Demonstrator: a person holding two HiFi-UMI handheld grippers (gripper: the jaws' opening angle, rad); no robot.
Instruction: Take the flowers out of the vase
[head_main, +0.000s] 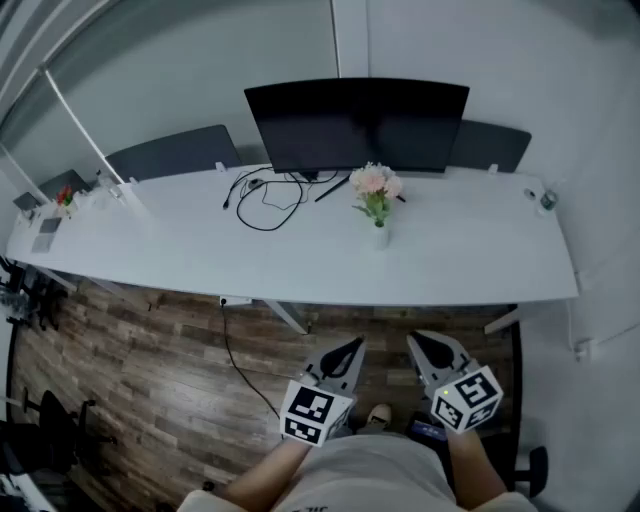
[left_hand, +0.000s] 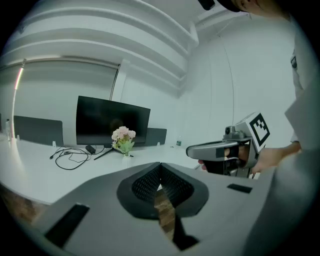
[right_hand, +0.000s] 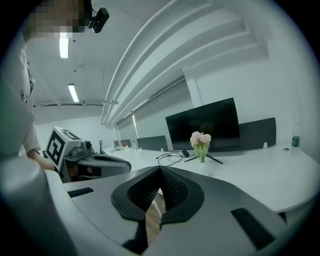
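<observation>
A bunch of pale pink flowers with green leaves stands upright in a small white vase on the long white desk, in front of the black monitor. The flowers show small in the left gripper view, and the flowers likewise in the right gripper view. My left gripper and right gripper hang side by side over the wooden floor, well short of the desk's near edge. Both are shut with nothing between the jaws.
A black cable loops on the desk left of the vase. Dark chair backs rise behind the desk. A small bottle stands at the desk's right end, small items at its left end. A cord trails across the floor.
</observation>
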